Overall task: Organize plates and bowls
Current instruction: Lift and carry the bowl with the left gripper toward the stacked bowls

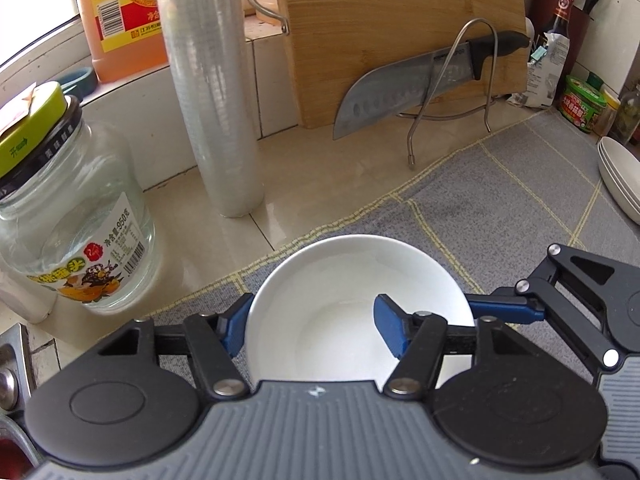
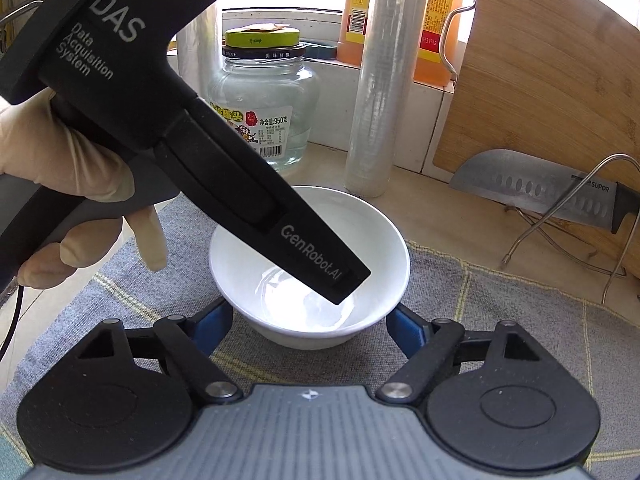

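- Pale kitchen counter [image 1: 320, 184] under a window, with a grey checked mat [image 1: 500, 200] spread over its near part; a tall roll of cling film [image 1: 212, 100] stands upright at the mat's far edge and serves as the marker for everything below.
- A white bowl [image 1: 344, 272] sits upright and empty on the mat, just in front of the roll, on the side nearer the cameras.
- A stack of white plates [image 1: 620, 176] lies well off to the right of the roll, also on the mat; a glass jar [image 1: 72, 220] stands to the roll's left.
- The bowl looks like glazed ceramic: stiff, fairly heavy for its size, smooth and slippery, and likely to chip if knocked against the plates. The rim wall is the sensible place to take hold, one pad inside and one outside.
- The left tongs [image 1: 312, 320], held by a gloved hand [image 2: 68, 168], straddle the bowl's left wall in just that way: one blue pad lies against the outside and the other reaches down inside the bowl. The inner pad seems to stand off the wall, so I cannot tell whether the pinch is firm.
- The right tongs [image 2: 310, 320] are spread, one pad on either side of the bowl's near wall, close to it but not visibly pressing.
- My reading: with both tongs on one slick bowl, a lift calls for a squeeze well below the lip.
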